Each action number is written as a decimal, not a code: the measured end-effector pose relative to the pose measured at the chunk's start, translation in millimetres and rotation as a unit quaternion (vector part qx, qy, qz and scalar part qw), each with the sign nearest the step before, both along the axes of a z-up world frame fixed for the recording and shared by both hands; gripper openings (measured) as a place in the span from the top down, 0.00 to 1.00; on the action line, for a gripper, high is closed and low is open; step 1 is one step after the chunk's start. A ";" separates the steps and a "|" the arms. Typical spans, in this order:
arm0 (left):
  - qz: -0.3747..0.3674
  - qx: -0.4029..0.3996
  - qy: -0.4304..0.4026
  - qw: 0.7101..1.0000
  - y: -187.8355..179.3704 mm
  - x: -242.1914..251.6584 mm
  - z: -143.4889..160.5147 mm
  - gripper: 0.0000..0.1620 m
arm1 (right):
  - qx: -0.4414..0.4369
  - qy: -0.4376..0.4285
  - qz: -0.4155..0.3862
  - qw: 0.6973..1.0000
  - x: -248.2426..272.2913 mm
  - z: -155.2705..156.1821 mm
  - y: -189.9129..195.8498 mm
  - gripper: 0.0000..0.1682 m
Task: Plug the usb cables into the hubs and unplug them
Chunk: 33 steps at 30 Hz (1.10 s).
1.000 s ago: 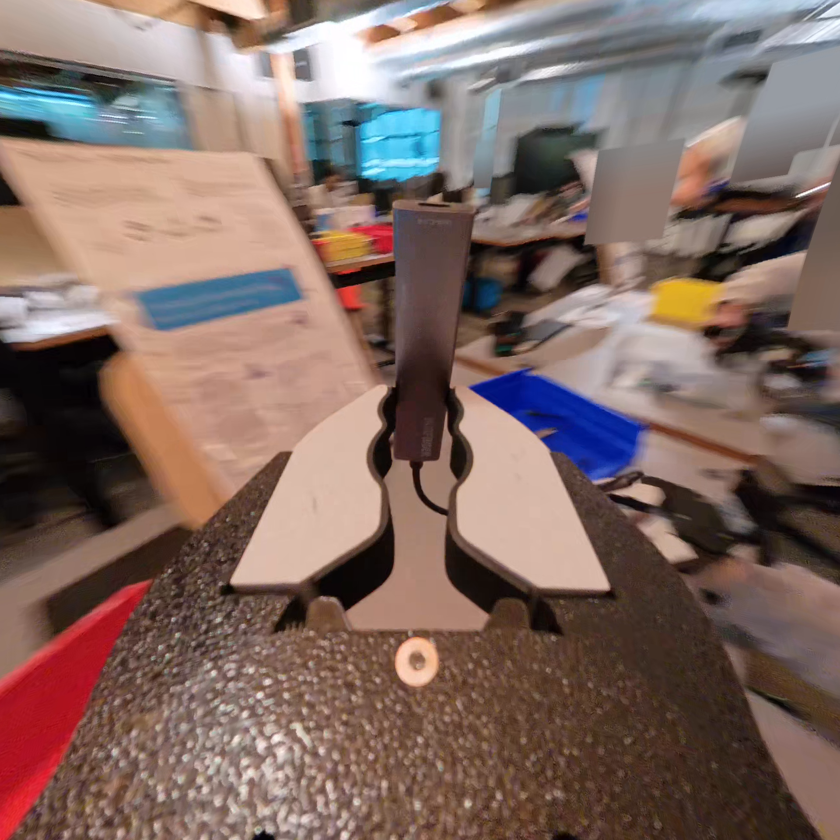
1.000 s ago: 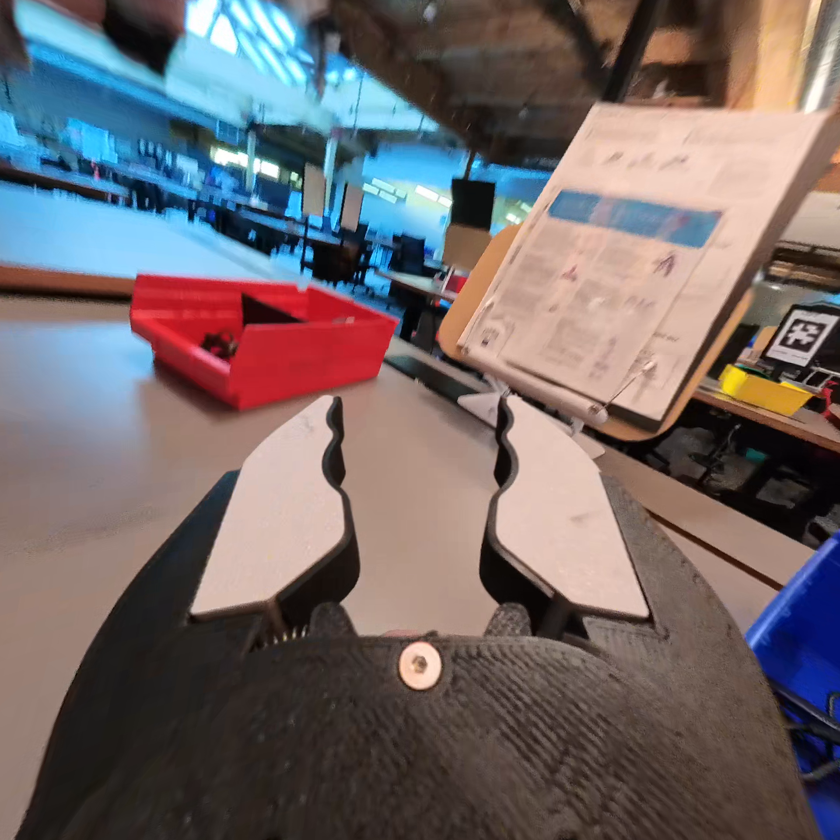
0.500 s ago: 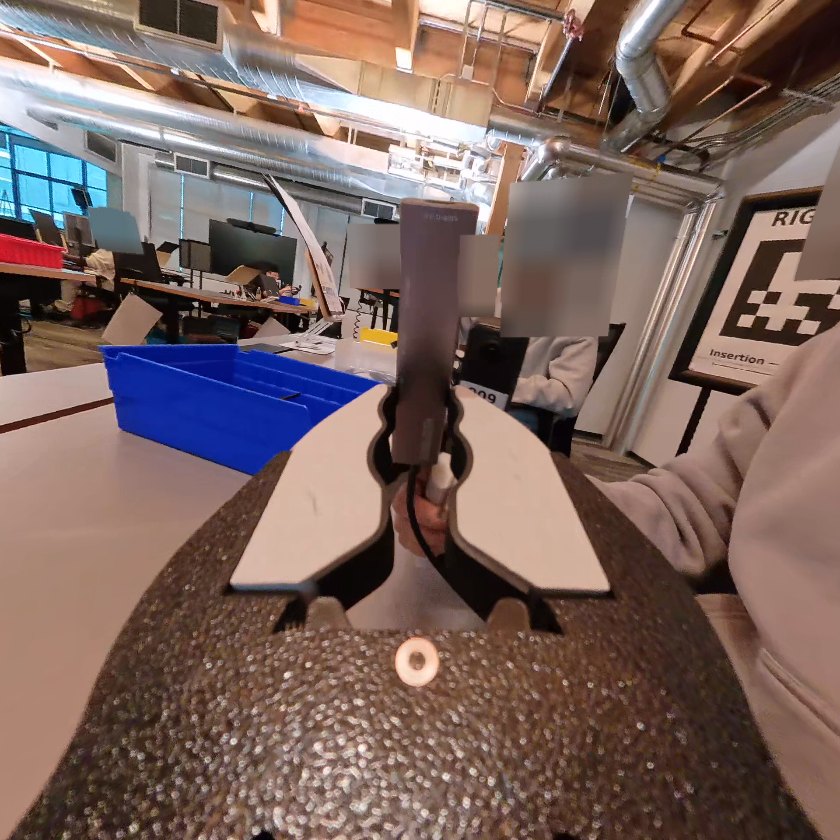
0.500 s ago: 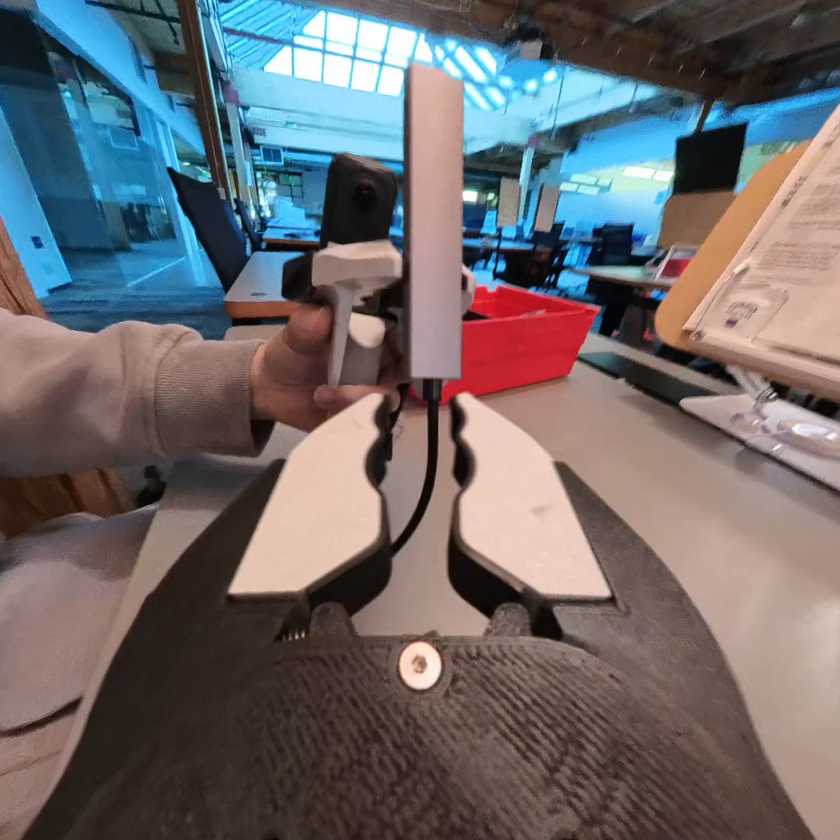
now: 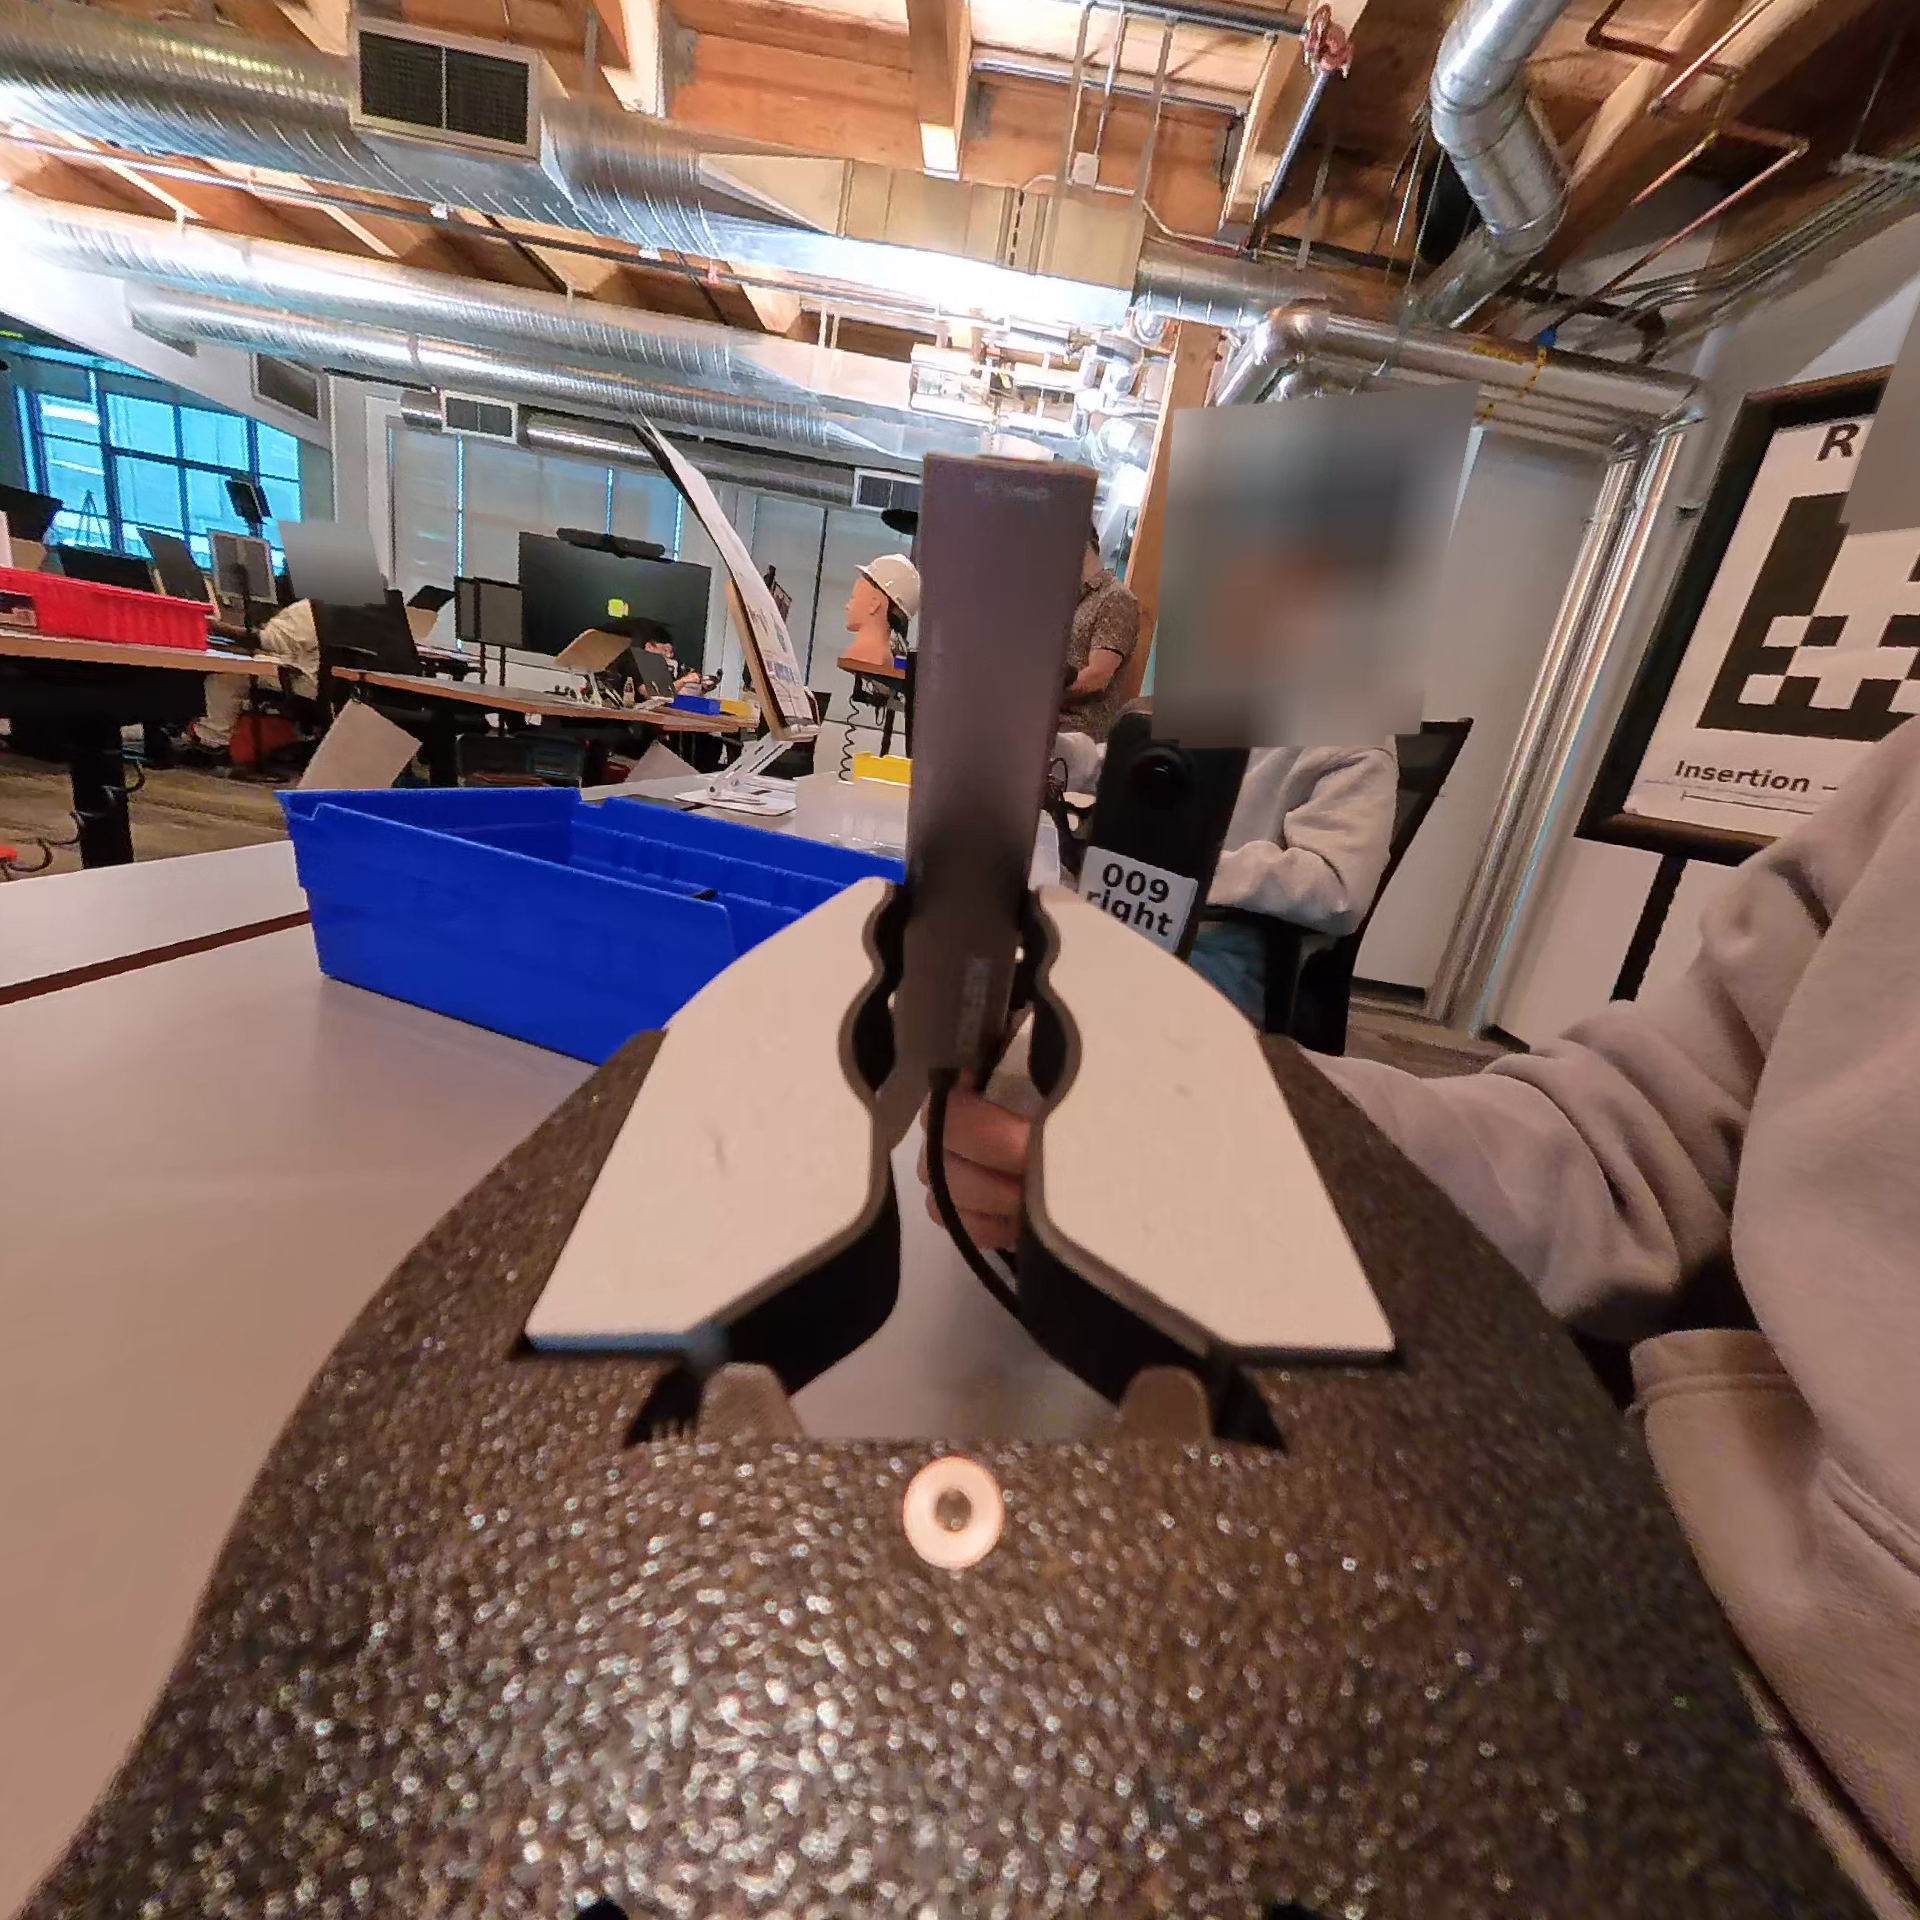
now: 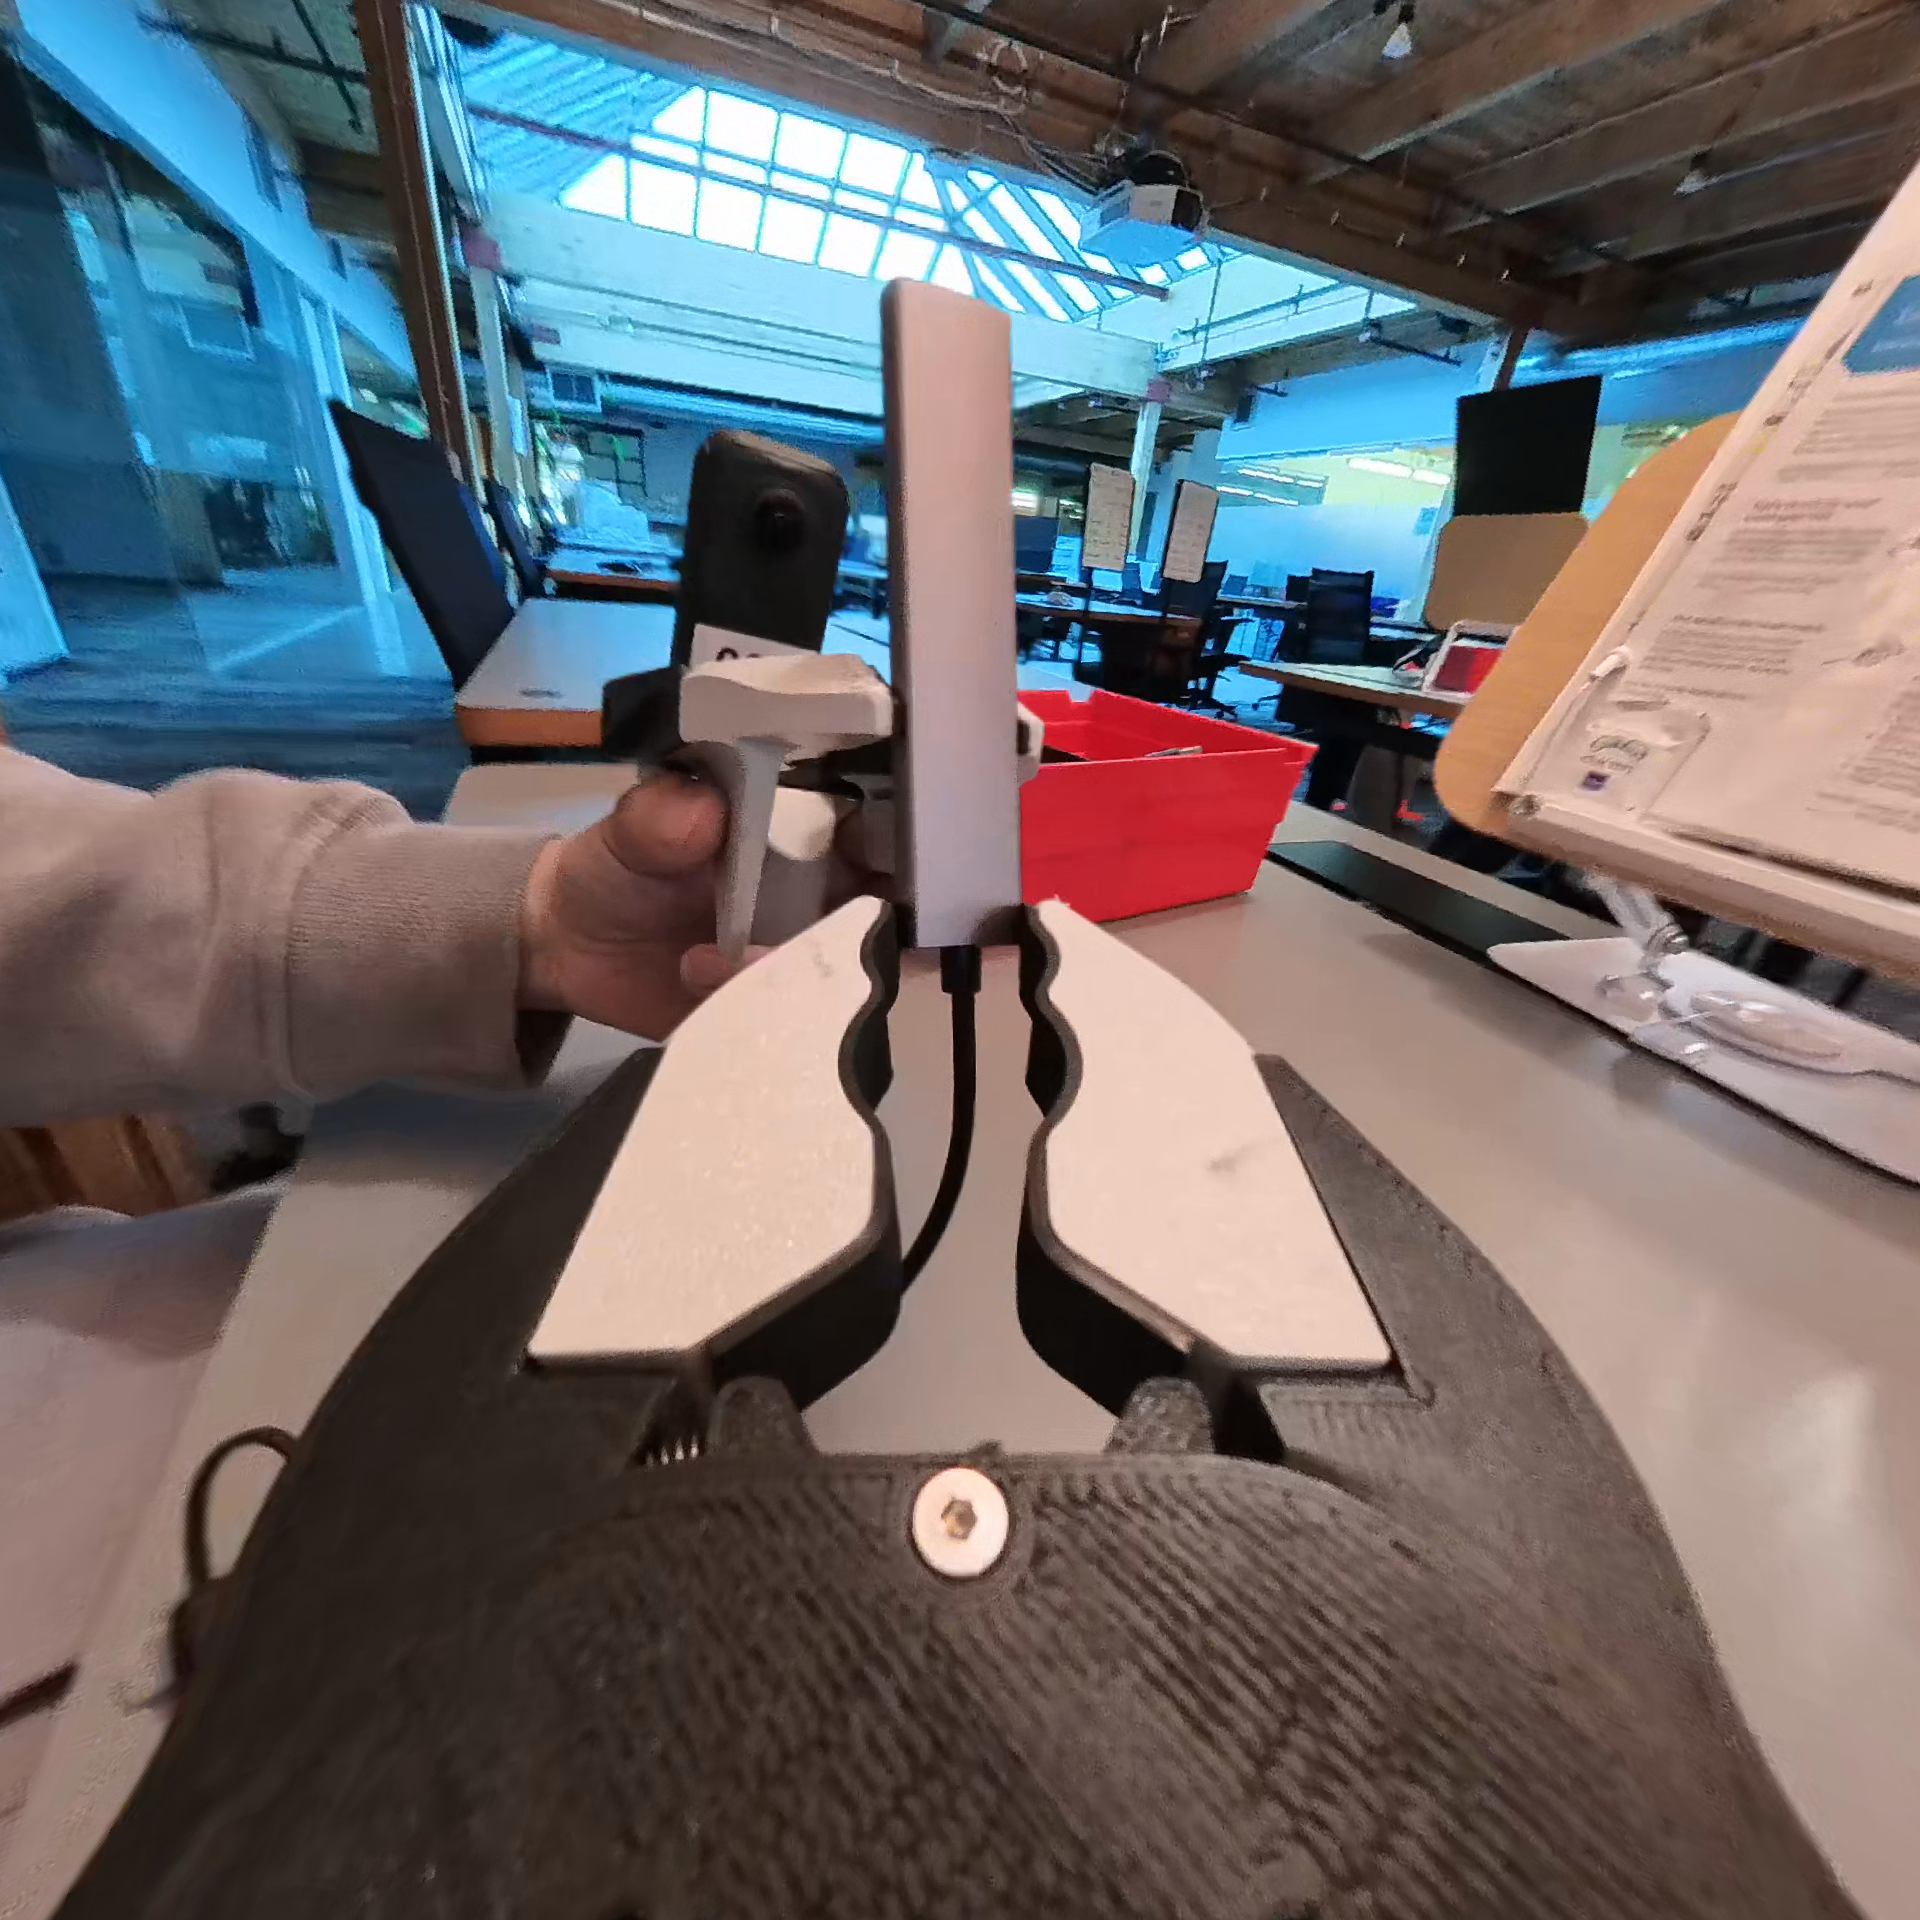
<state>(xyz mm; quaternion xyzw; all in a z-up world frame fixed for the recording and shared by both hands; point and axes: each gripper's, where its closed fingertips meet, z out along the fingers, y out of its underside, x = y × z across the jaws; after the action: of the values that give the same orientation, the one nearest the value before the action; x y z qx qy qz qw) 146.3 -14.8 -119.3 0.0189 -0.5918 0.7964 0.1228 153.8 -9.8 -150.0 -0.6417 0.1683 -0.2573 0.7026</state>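
The pale grey worktop (image 5: 208, 1122) carries a blue plastic bin (image 5: 520, 894) on one side and a red plastic bin (image 6: 1153, 821) on the other. Above it, the left hand-held gripper (image 5: 961, 935) pinches the lower end of a slim dark grey metal USB hub (image 5: 992, 727), held upright, its thin black cable (image 5: 961, 1226) hanging down between the fingers. The right hand-held gripper (image 6: 956, 925) faces it with its fingertips just beside the hub's bottom corners, whether touching I cannot tell; the jaws are nearly together.
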 end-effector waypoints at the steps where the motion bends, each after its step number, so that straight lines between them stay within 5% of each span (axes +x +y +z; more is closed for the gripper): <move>1: 0.002 0.004 0.004 1.000 0.9 0.4 -1.8 0.87 | -0.019 -0.015 -0.014 1.000 1.4 -1.8 -0.7 0.87; 5: 0.067 0.069 0.036 0.995 7.3 17.5 -15.7 0.84 | -0.156 -0.104 -0.172 0.967 21.7 -8.2 -24.3 0.87; 10: 0.122 0.176 0.070 0.974 32.0 34.3 -25.9 0.65 | -0.370 -0.275 -0.320 0.828 29.5 -7.4 -49.5 0.87; 13: 0.136 0.229 0.039 0.963 43.0 35.6 -24.7 0.67 | -0.417 -0.355 -0.345 0.762 23.3 -3.7 -43.1 0.87; 17: 0.102 0.286 -0.027 0.952 43.6 18.9 -27.3 0.80 | -0.437 -0.403 -0.338 0.730 16.1 -1.3 -27.3 0.87; 18: 0.091 0.293 -0.043 0.951 42.7 14.0 -28.0 0.91 | -0.438 -0.403 -0.337 0.730 16.1 -1.6 -26.0 0.87; 21: 0.082 0.280 -0.088 0.952 41.0 7.6 -24.3 0.94 | -0.418 -0.382 -0.314 0.762 17.6 -4.3 -26.1 0.87; 25: 0.096 0.272 -0.224 0.931 44.2 10.0 -27.5 0.95 | -0.281 -0.257 -0.179 0.907 5.9 0.1 -21.2 0.85; 28: 0.063 0.229 -0.317 0.918 44.4 -1.5 -19.2 0.95 | -0.088 -0.033 -0.013 0.996 -8.8 17.5 -25.7 0.76; 30: 0.039 0.220 -0.351 0.909 44.1 -6.7 -15.9 0.95 | -0.033 0.107 0.115 0.987 -27.0 14.6 -23.9 0.70; 33: 0.016 0.217 -0.397 0.892 38.9 -13.7 -11.6 0.95 | 0.019 0.176 0.170 0.969 -35.9 10.9 -25.5 0.72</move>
<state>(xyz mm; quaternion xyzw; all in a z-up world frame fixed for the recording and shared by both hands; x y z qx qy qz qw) 132.5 24.1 -130.9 -0.2634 -0.7488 0.5912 -0.1426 117.9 -35.2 -139.2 -0.6827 0.1820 -0.0139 0.7075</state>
